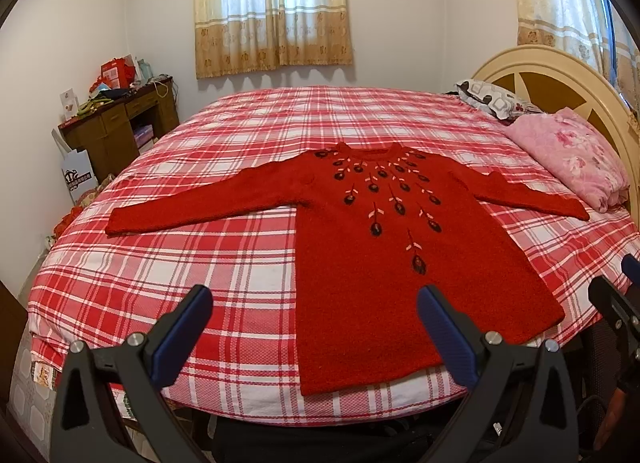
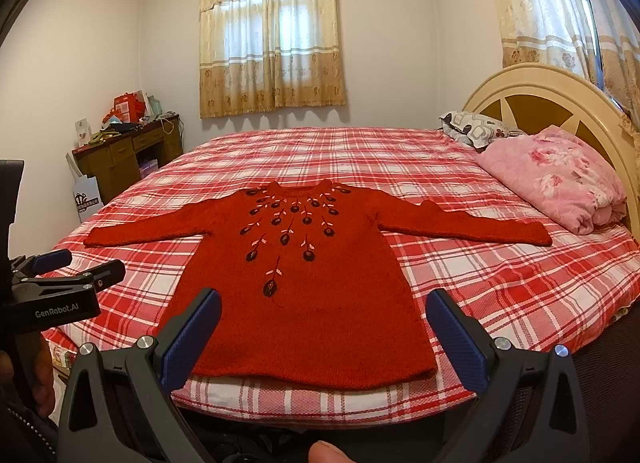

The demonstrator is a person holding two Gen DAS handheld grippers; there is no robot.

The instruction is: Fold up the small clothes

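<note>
A small red knitted sweater (image 1: 400,263) with dark embroidered flowers lies flat and face up on the bed, both sleeves spread out sideways, hem toward me. It also shows in the right wrist view (image 2: 316,295). My left gripper (image 1: 316,303) is open and empty, held above the near edge of the bed at the sweater's left hem side. My right gripper (image 2: 324,307) is open and empty, held over the middle of the hem. Each gripper shows in the other's view, the right one (image 1: 616,287) at the right edge and the left one (image 2: 76,267) at the left edge.
The bed (image 1: 180,263) has a red and white checked sheet. A pink folded quilt (image 1: 572,155) and a patterned pillow (image 1: 488,97) lie by the cream headboard (image 1: 552,75) at the right. A cluttered brown desk (image 1: 120,119) stands at the far left wall.
</note>
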